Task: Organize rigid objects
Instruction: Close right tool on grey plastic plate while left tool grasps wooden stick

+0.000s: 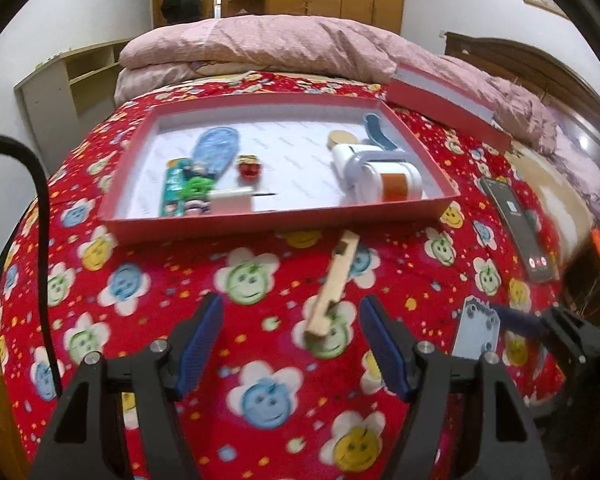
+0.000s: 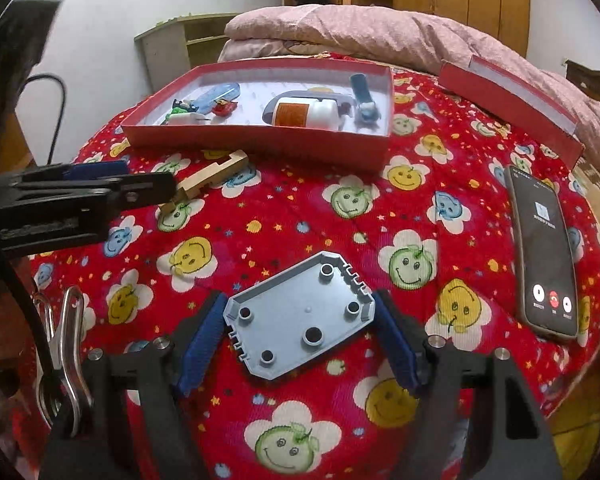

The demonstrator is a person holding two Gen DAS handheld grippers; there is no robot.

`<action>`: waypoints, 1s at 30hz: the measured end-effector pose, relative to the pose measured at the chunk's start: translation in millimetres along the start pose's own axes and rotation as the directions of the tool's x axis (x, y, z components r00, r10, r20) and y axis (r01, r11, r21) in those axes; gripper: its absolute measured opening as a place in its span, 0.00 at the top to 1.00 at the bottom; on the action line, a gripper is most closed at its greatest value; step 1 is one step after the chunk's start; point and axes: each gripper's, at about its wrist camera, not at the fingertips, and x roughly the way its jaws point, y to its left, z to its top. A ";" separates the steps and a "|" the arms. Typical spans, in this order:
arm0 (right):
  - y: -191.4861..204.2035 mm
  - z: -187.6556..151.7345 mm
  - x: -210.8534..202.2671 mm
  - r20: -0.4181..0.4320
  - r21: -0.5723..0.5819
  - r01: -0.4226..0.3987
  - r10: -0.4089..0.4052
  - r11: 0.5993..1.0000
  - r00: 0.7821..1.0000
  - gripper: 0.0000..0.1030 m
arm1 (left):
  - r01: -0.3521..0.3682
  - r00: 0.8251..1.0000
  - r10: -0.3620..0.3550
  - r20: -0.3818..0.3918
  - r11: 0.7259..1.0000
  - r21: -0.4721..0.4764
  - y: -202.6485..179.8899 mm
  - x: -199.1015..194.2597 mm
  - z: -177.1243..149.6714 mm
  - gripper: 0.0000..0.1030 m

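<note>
the left gripper (image 1: 291,344) hangs with its blue-padded jaws wide apart and empty over the red smiley-flower bedspread (image 1: 244,276). a notched pale wooden stick (image 1: 332,288) lies on the cloth between and just ahead of the jaws, touching neither pad. beyond it sits the shallow red cardboard box tray (image 1: 276,222), holding small toys and a white hand roller (image 1: 380,176). further right, the right gripper (image 2: 300,340) has its pads against both sides of a flat grey-blue plastic plate with round studs (image 2: 300,320). a black smartphone (image 2: 544,252) lies at far right.
</note>
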 end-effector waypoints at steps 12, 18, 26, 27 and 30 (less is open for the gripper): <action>0.4 -4.3 -0.8 0.024 -0.001 0.001 -0.001 1.000 1.000 0.27 | -0.026 1.000 0.026 0.004 0.998 0.057 -24.0 25.2 3.1 0.71; 0.7 -4.6 -0.5 0.029 0.001 -0.002 0.002 1.000 1.000 0.27 | -0.006 1.000 0.007 -0.010 0.999 0.040 -15.8 20.0 0.8 0.89; 0.8 -5.1 -0.9 0.035 0.002 -0.003 0.002 1.000 0.999 0.27 | -0.015 1.000 0.016 -0.023 1.000 0.006 6.2 5.8 -18.3 0.89; 1.0 -5.2 -0.7 0.036 0.002 -0.002 0.002 1.000 0.999 0.27 | -0.014 1.000 0.014 -0.023 1.000 0.002 6.7 5.9 -18.3 0.89; 0.9 -5.2 -0.6 0.036 0.002 -0.002 0.002 1.000 0.999 0.27 | -0.031 0.999 0.031 -0.013 0.999 0.014 3.0 6.7 -17.9 0.89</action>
